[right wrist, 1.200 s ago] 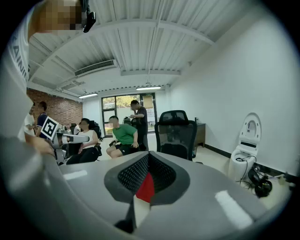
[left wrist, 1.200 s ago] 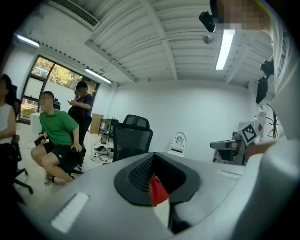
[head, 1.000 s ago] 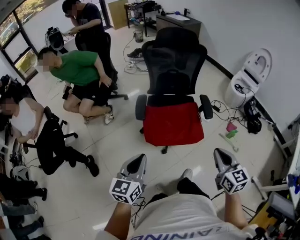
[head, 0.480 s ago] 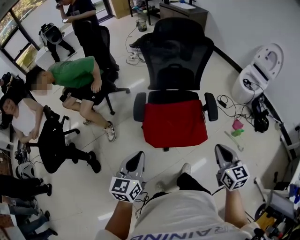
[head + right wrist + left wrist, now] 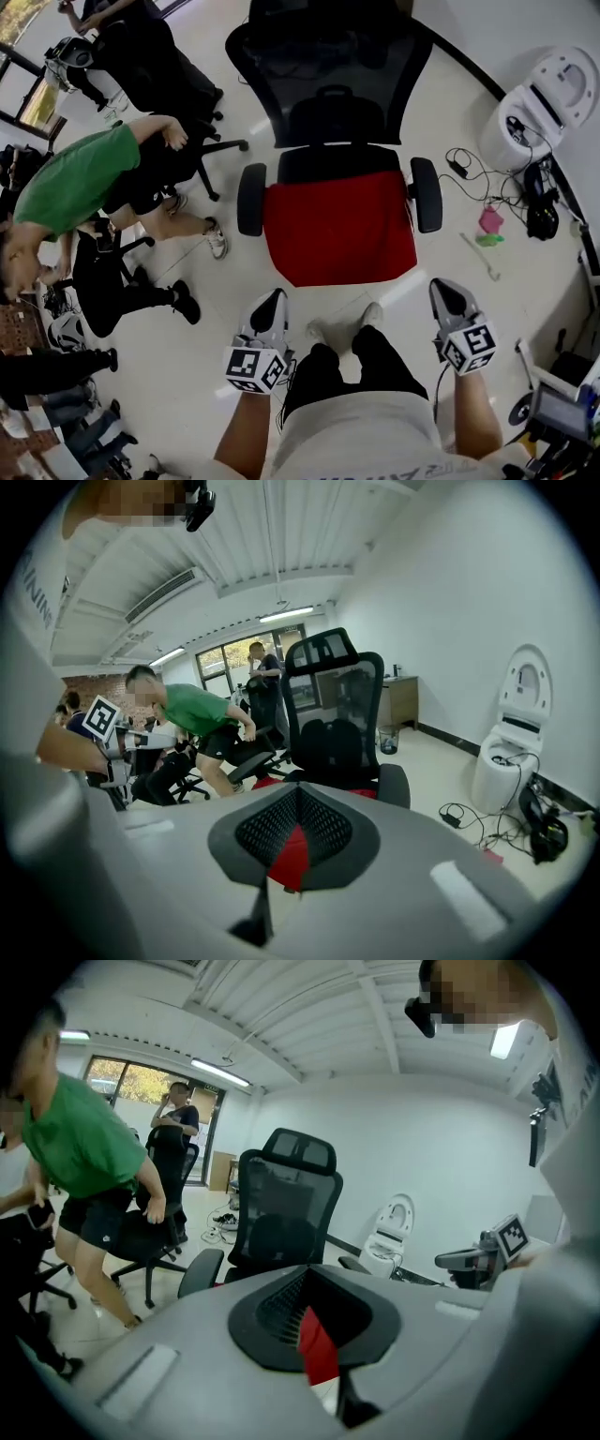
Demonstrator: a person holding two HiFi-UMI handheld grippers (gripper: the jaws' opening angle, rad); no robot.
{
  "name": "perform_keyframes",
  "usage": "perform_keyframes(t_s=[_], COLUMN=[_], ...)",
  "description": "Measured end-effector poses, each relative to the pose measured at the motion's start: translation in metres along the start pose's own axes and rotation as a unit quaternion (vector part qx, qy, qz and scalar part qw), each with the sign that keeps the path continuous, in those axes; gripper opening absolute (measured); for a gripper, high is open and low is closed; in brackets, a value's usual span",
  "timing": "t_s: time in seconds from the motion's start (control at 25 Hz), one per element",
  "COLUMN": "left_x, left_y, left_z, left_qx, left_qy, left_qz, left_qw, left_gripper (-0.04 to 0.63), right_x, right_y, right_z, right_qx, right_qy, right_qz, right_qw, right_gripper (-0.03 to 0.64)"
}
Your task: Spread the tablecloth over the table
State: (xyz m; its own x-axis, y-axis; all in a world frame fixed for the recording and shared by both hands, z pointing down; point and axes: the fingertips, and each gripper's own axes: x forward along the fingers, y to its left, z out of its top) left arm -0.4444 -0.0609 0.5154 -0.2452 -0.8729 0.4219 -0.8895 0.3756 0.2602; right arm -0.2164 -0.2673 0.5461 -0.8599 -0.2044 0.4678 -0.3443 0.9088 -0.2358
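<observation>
both jaws are pressed together with nothing between them: the left hand-held gripper (image 5: 273, 300) and the right hand-held gripper (image 5: 442, 291) hover low in front of me, pointing at the office chair (image 5: 328, 75). what i take for the tablecloth (image 5: 339, 230) is the red sheet lying over the chair's seat, between the two armrests, its near edge hanging toward my feet. it is apart from both grippers. no counter shows in any view, so i can't tell where the cloth has to go.

risks as i judge them:

- the jaws are closed. if i reach the cloth that way i'll only push it back over the seat and bunch it.
- the chair looks to be on castors. a pull on the near edge could drag the chair along instead of freeing the cloth.
- the left armrest (image 5: 250, 199) and right armrest (image 5: 427, 194) flank the cloth closely, so a sideways lift could snag it.
- pinching too deep might catch the seat pad with the fabric.
- a person in a green shirt (image 5: 75, 183) bends near on the left, and cables (image 5: 469, 173) lie on the floor (image 5: 187, 375) to the right. turning with a hanging cloth could brush either.
</observation>
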Motion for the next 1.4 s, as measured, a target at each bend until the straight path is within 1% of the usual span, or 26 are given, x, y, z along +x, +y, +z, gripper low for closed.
perform_keyframes(t_s=[0.12,0.2,0.28,0.4,0.56,0.64,0.68,0.72,0.76,0.84,0.88,0.92,1.0,1.08,1.12,1.16,1.2,1.28,1.32,1.4], left_x=[0.03,0.048,0.067,0.085,0.09,0.094,0.097,0.101,0.104,0.109,0.112,0.115,0.123,0.13,0.133,0.136,0.138,0.141,0.142,0.144], left_y=[0.018,0.034,0.054,0.078,0.102,0.111,0.115,0.118,0.121,0.123,0.124,0.125,0.127,0.127,0.128,0.13,0.133,0.14,0.141,0.14], left_z=[-0.038,-0.067,-0.102,-0.155,-0.228,-0.267,-0.288,-0.309,-0.328,-0.357,-0.366,-0.372,-0.376,-0.375,-0.372,-0.369,-0.365,-0.358,-0.356,-0.355], left_qx=[-0.009,-0.007,-0.019,-0.043,-0.091,-0.128,-0.154,-0.185,-0.222,-0.295,-0.322,-0.342,-0.377,-0.408,-0.422,-0.439,-0.46,-0.503,-0.519,-0.543], left_qy=[0.034,0.048,0.058,0.075,0.1,0.115,0.122,0.127,0.129,0.126,0.12,0.111,0.087,0.064,0.054,0.041,0.027,0.003,-0.002,-0.002], left_qz=[0.013,0.021,0.03,0.043,0.062,0.062,0.059,0.054,0.047,0.03,0.021,0.012,-0.008,-0.033,-0.047,-0.063,-0.078,-0.105,-0.117,-0.134], left_qw=[0.9993,0.9986,0.9977,0.9954,0.9888,0.9831,0.9788,0.973,0.9652,0.9466,0.939,0.9332,0.922,0.91,0.9038,0.8955,0.8842,0.8581,0.8467,0.829], left_gripper=[0.008,0.008,0.008,0.008,0.008,0.008,0.008,0.009,0.009,0.06,0.083,0.092,0.131,0.177,0.19,0.19,0.19,0.201,0.201,0.201], right_x=[0.019,0.033,0.051,0.076,0.099,0.11,0.114,0.118,0.122,0.126,0.127,0.128,0.132,0.133,0.135,0.136,0.138,0.142,0.144,0.147], right_y=[-0.027,-0.04,-0.048,-0.05,-0.042,-0.042,-0.043,-0.044,-0.042,-0.036,-0.032,-0.03,-0.028,-0.027,-0.026,-0.024,-0.022,-0.018,-0.016,-0.014], right_z=[-0.04,-0.07,-0.101,-0.149,-0.212,-0.241,-0.254,-0.266,-0.278,-0.297,-0.305,-0.311,-0.322,-0.331,-0.335,-0.338,-0.34,-0.342,-0.342,-0.341], right_qx=[0.03,0.036,0.036,0.045,0.064,0.074,0.079,0.082,0.084,0.083,0.081,0.079,0.075,0.073,0.072,0.071,0.068,0.065,0.065,0.067], right_qy=[0.021,0.034,0.045,0.06,0.081,0.092,0.097,0.103,0.11,0.126,0.133,0.14,0.15,0.157,0.16,0.162,0.164,0.165,0.166,0.167], right_qz=[-0.015,-0.03,-0.043,-0.051,-0.047,-0.047,-0.047,-0.047,-0.045,-0.038,-0.034,-0.031,-0.024,-0.018,-0.015,-0.013,-0.012,-0.009,-0.008,-0.009], right_qw=[0.999,0.998,0.997,0.996,0.994,0.992,0.991,0.99,0.989,0.988,0.987,0.987,0.986,0.985,0.984,0.984,0.984,0.984,0.984,0.984], right_gripper=[0.008,0.008,0.008,0.008,0.008,0.008,0.008,0.008,0.008,0.008,0.008,0.008,0.008,0.008,0.008,0.008,0.008,0.008,0.008,0.008])
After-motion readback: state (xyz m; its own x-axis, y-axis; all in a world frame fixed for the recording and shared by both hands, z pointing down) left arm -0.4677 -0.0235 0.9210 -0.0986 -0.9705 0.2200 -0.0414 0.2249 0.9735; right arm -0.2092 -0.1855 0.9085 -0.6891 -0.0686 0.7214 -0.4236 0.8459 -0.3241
